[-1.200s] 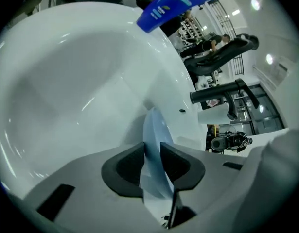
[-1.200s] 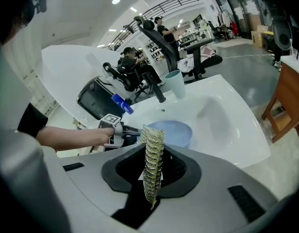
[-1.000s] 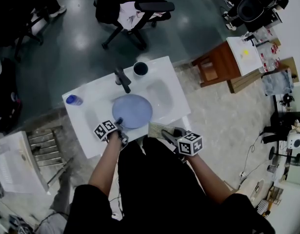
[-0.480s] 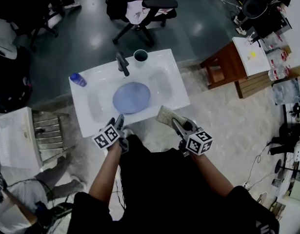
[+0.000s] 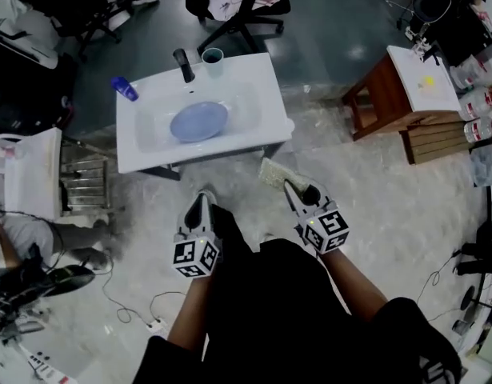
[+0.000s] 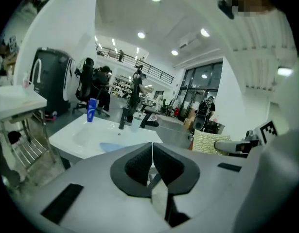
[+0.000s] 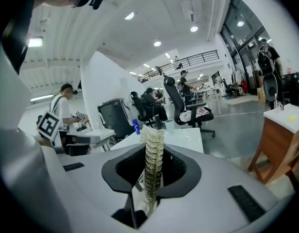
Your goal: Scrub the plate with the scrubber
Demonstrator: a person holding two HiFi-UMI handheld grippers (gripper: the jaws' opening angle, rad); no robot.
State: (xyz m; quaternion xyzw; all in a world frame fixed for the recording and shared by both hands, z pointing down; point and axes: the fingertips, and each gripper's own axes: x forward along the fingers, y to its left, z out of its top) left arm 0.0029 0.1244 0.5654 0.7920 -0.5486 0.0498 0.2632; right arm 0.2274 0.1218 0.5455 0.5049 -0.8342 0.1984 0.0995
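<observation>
Gripping the scrubber [image 7: 153,144] by its near edge, the right hand-held gripper [image 5: 298,192] is clenched on the yellowish mesh pad. The pad stands on edge between the jaws and sticks out ahead of the tips. The left hand-held gripper [image 6: 152,160] has just been closing its jaws; they meet with nothing between them. Both point forward and a little down over bare floor [image 5: 366,214], short of the white counter [image 5: 266,138].

The blue plate [image 5: 198,122] lies flat in the basin [image 5: 150,126] of that counter. It is well ahead of both hand-held grippers, roughly in line with the left one, and touched by neither. Beyond the plate, at the far rim, stand a dark faucet [image 5: 182,64] and a cup [image 5: 213,56]. A blue bottle [image 5: 124,88] stands off to the left of them.

Scrubbing does not look to be under way, since the pad is well apart from the plate. The risks from here, as I judge them:

- **Loose plate:** the plate sits free in a smooth basin. A one-sided push from the pad could send it sliding or spinning against the basin wall unless the left hand-held gripper opens and pins its rim.
- **Limp pad:** the pad is thin and pinched along one edge only. Pressing hard may fold it over and bring the hard jaw tips onto the plate, or drag it out of the grip.
- **Nearby cup:** a wide sweep toward the far rim could knock the cup.
</observation>
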